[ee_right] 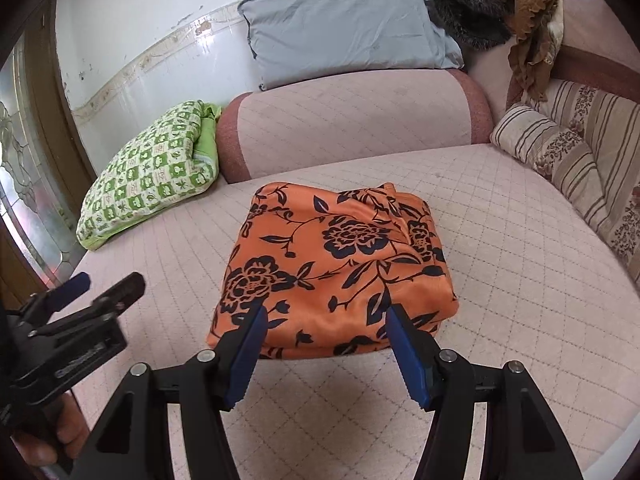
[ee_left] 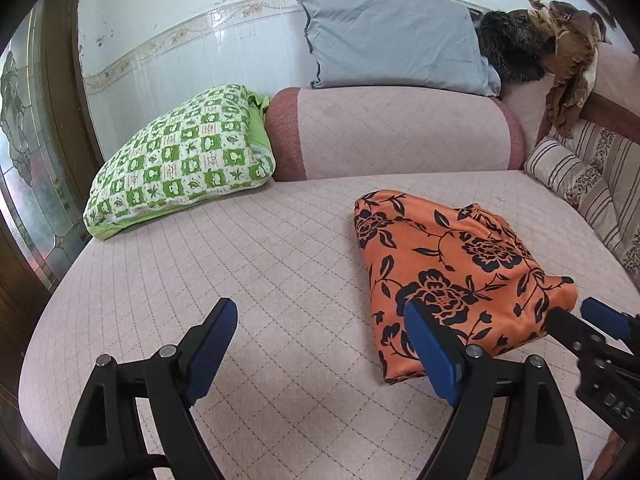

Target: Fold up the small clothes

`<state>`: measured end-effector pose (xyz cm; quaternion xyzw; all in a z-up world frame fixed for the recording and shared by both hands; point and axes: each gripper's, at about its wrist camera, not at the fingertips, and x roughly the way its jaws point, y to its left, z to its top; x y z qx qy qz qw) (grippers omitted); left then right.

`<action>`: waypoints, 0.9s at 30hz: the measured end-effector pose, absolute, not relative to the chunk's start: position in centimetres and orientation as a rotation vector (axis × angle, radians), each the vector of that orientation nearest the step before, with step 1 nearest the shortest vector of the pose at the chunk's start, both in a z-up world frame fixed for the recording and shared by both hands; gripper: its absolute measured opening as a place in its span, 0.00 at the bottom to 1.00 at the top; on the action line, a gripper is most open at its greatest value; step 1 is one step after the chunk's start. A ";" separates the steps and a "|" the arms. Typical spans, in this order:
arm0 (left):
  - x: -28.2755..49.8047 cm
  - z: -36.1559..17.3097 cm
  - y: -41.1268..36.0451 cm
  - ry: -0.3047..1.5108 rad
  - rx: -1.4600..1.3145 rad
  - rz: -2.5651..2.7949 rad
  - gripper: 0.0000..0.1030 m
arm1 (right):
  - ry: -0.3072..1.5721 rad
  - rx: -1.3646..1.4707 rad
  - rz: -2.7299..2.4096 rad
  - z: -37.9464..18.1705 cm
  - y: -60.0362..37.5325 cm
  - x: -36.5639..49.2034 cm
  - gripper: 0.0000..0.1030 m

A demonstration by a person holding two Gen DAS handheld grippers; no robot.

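While we hold both tools above the near edge of the pink quilted sofa seat [ee_left: 280,248], the folded orange garment with black flowers [ee_right: 332,268] lies on that seat, slightly right of centre. Our left gripper [ee_left: 320,328] hangs with its jaws spread wide and nothing between them, left of the garment. Our right gripper [ee_right: 326,332] stands moderately open just short of the garment's near edge, its blue pads [ee_right: 408,356] gripping nothing. Far left rests a green checked pillow [ee_left: 180,160]; a grey pillow [ee_right: 344,24] leans on the far bolster.
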<state>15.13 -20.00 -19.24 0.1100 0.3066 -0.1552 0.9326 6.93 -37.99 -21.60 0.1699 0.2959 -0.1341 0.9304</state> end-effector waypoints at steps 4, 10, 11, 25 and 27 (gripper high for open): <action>14.8 -19.1 -20.0 0.622 0.222 -0.325 0.83 | 0.610 0.310 -0.290 -21.8 -38.0 7.5 0.63; 15.0 -19.1 -20.2 0.631 0.219 -0.338 0.83 | 0.597 0.313 -0.278 -21.8 -38.1 7.7 0.63; 15.0 -19.2 -20.2 0.633 0.219 -0.337 0.83 | 0.597 0.306 -0.275 -21.7 -37.9 7.8 0.63; 15.9 -19.5 -19.9 0.658 0.222 -0.336 0.83 | 0.609 0.297 -0.240 -21.6 -37.1 8.8 0.63; 15.8 -19.7 -19.8 0.664 0.227 -0.333 0.83 | 0.632 0.296 -0.232 -21.9 -36.8 9.0 0.63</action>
